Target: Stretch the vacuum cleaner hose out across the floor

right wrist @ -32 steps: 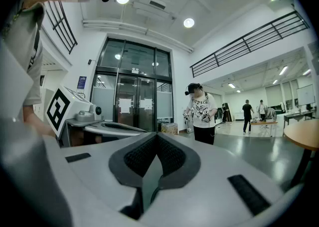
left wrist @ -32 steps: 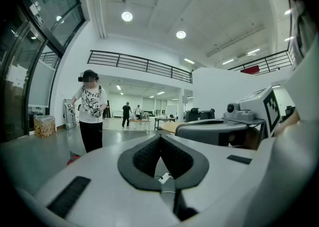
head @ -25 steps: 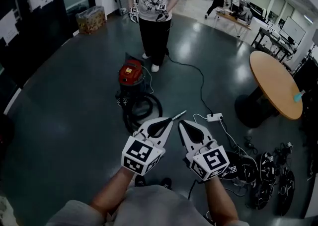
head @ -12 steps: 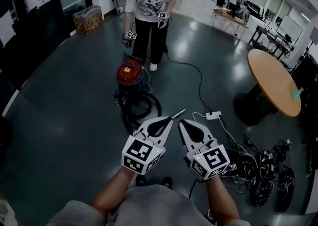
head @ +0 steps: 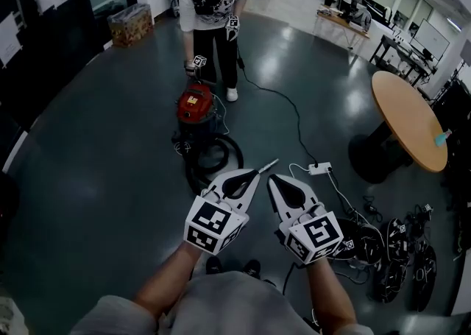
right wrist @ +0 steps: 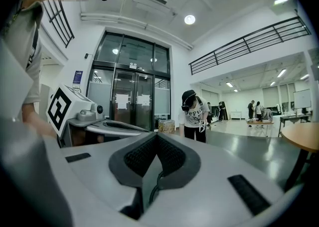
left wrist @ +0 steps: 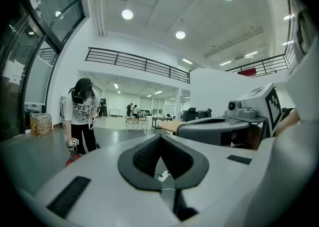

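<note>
Change: other person (head: 210, 2) is now bending forward over the vacuum cleaner (head: 195, 103), one hand reaching down to its top, where a second ago they were standing upright behind it; both grippers are sitting slightly lower in the head view.
Left gripper (head: 254, 174): jaws are resting fully together, gripping nothing; it is pointing out nearly level over the floor (head: 96, 164), well short of the hose.
Right gripper (head: 271, 178): jaws are likewise pressed together and carrying nothing; it is hanging just beside the left one.
Hose (head: 215, 157): black, lying coiled in a loop on the floor, touching the front of the red vacuum cleaner, between it and the grippers; neither gripper is touching it.
Black cable (head: 293, 113): trailing across the floor from near the other person's feet towards a white power strip (head: 319, 169).
Round counter (head: 408, 120): standing at the right, well apart from the hose.
Cardboard box (head: 132, 24): sitting by the far wall.
</note>
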